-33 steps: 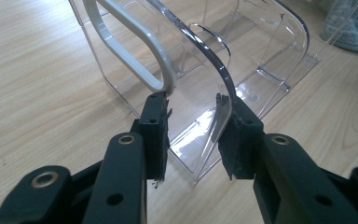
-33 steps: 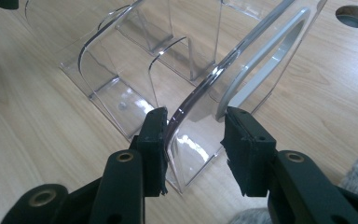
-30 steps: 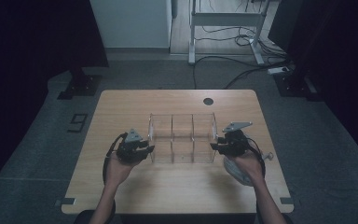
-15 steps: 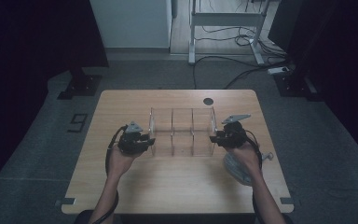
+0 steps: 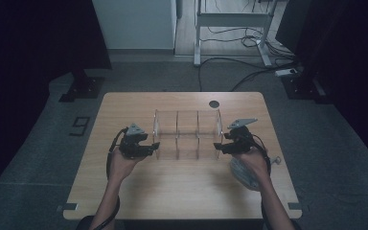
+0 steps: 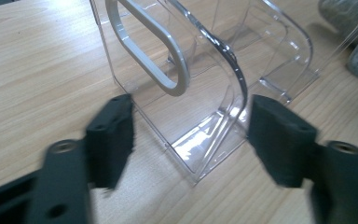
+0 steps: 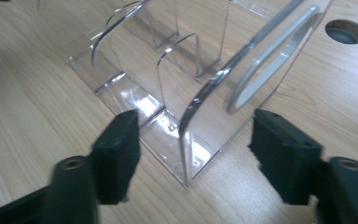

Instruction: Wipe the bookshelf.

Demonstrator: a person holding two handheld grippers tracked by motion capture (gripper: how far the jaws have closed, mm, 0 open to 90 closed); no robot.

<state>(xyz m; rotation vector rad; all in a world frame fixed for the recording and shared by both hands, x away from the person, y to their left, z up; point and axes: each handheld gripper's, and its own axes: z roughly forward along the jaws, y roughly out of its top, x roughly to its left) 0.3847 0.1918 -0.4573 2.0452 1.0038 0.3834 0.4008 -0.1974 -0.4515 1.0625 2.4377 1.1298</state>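
A clear plastic rack (image 5: 187,134) with several dividers stands on the wooden table (image 5: 182,191). My left gripper (image 5: 154,147) is at its left end and my right gripper (image 5: 216,146) at its right end. Both pairs of jaws have just been opening. In the left gripper view the left gripper (image 6: 196,130) straddles the corner of the rack's end wall (image 6: 200,116), pads clear of it; that wall has a grey-rimmed handle slot (image 6: 154,56). The right gripper (image 7: 196,144) likewise straddles the other end wall (image 7: 214,126) without touching.
A grey cloth-like thing (image 5: 243,173) lies under the right hand, near the table's right edge. A round cable hole (image 5: 214,104) sits behind the rack. Beyond the table are a metal desk frame (image 5: 230,28) and loose cables on the floor.
Both grippers have opened and let go of the rack's end walls. Before that, the rack and both hands shifted slightly away from the person.
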